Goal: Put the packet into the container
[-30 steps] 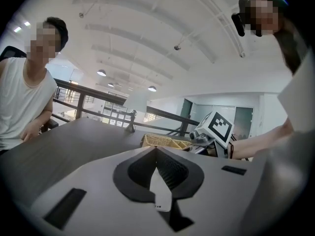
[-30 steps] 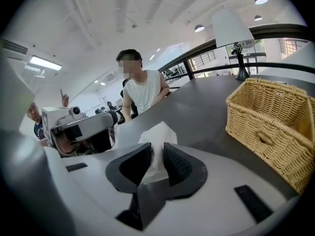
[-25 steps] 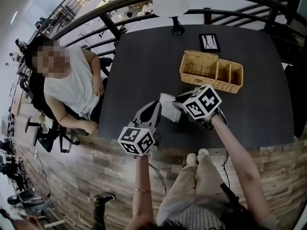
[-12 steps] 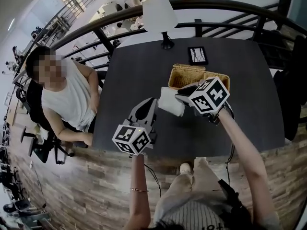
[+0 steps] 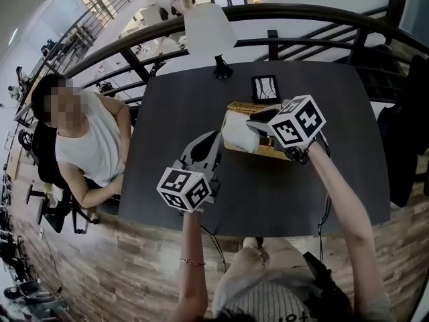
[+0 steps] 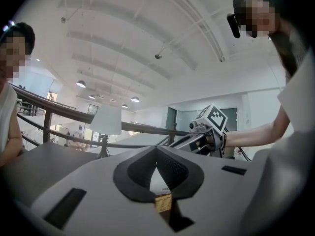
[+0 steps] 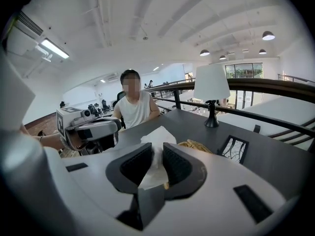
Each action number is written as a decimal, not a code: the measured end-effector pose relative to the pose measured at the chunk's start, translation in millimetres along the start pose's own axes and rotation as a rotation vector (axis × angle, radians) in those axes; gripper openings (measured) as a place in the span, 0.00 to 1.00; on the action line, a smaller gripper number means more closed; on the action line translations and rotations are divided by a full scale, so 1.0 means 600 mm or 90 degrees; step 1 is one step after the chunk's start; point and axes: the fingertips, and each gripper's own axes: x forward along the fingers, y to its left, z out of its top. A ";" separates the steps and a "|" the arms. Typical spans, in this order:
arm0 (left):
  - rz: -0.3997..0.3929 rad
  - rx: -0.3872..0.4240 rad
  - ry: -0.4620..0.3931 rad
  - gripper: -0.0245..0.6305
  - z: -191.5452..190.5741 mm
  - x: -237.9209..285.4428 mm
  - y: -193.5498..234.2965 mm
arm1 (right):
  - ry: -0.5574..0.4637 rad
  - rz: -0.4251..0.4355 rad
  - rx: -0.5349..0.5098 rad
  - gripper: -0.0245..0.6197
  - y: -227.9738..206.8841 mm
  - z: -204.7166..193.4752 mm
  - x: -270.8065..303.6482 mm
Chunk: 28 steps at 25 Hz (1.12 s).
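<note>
Packet (image 5: pixel 239 131), white and soft, is pinched between the jaws of the right gripper (image 5: pixel 260 122), over the left end of the wicker container (image 5: pixel 242 106) at the frame's middle. Lower left, the left gripper (image 5: pixel 206 146) has its jaws closed together on nothing, above the dark table (image 5: pixel 167 113).

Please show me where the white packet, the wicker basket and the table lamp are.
white packet (image 5: pixel 239 133): head view, middle of its white face.
wicker basket (image 5: pixel 244 106): head view, its far rim.
table lamp (image 5: pixel 209 25): head view, middle of the white shade.
</note>
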 end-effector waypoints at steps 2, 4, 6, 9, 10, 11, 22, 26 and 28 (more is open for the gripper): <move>0.001 0.003 0.002 0.05 0.002 0.020 -0.002 | 0.001 0.006 0.000 0.16 -0.021 0.002 -0.003; 0.006 0.001 0.005 0.05 -0.001 0.039 0.002 | 0.004 0.016 0.004 0.16 -0.044 0.000 0.003; 0.009 -0.003 0.009 0.05 -0.007 0.055 0.011 | 0.012 0.026 0.009 0.16 -0.066 -0.007 0.016; 0.006 -0.013 0.022 0.05 -0.019 0.078 0.021 | 0.026 0.040 0.020 0.16 -0.094 -0.022 0.040; 0.004 -0.015 0.028 0.05 -0.022 0.086 0.023 | 0.030 0.045 0.027 0.16 -0.101 -0.027 0.046; 0.000 -0.017 0.035 0.05 -0.025 0.094 0.025 | 0.032 0.050 0.035 0.16 -0.108 -0.031 0.053; -0.020 -0.033 0.084 0.05 -0.065 0.148 0.053 | 0.074 0.068 0.048 0.16 -0.131 -0.078 0.116; -0.023 -0.033 0.083 0.05 -0.068 0.145 0.044 | 0.111 0.047 0.025 0.16 -0.131 -0.111 0.121; -0.024 -0.034 0.083 0.05 -0.070 0.147 0.040 | 0.116 0.033 0.023 0.16 -0.137 -0.113 0.119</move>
